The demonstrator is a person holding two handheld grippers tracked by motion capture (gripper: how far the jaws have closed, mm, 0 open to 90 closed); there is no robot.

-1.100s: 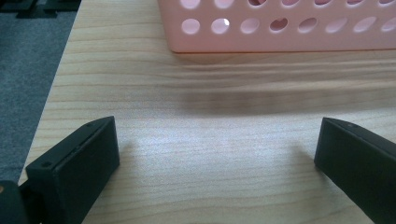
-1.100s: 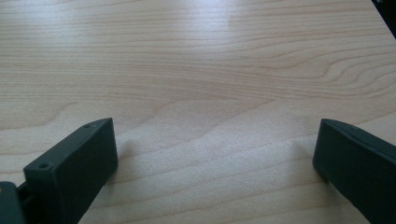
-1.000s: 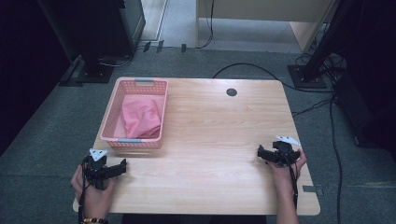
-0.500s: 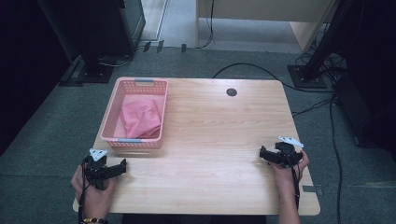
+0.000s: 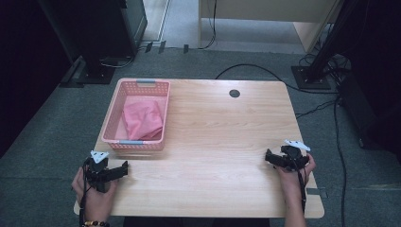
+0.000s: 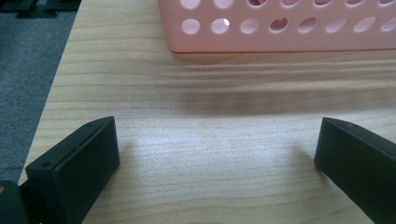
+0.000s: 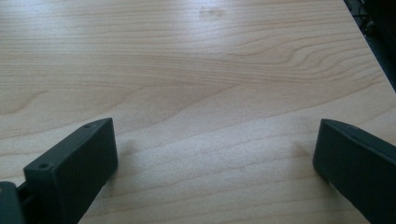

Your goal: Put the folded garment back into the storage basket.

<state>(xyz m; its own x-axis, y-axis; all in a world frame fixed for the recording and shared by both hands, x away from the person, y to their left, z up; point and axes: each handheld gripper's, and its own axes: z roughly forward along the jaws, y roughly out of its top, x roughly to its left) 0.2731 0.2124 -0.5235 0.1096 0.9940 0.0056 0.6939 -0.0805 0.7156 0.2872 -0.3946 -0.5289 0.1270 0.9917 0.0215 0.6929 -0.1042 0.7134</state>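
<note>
A pink perforated basket (image 5: 114, 119) stands at the table's left side, with a folded pink cloth (image 5: 143, 118) lying inside it. My left gripper (image 5: 124, 169) rests low over the table's front left corner, open, nothing between its jaws; the basket wall (image 6: 289, 28) is just ahead of it in the left gripper view. My right gripper (image 5: 268, 158) hovers near the front right edge, open and empty, with bare wood (image 7: 210, 107) in front of its jaws.
The wooden table (image 5: 222, 142) has a round cable hole (image 5: 234, 93) at its far side. Dark stands and cables lie on the grey carpet behind and to the right. A hand holds each gripper at the table's near edge.
The right gripper has drifted slightly toward the near right. The left gripper has stayed where it was.
</note>
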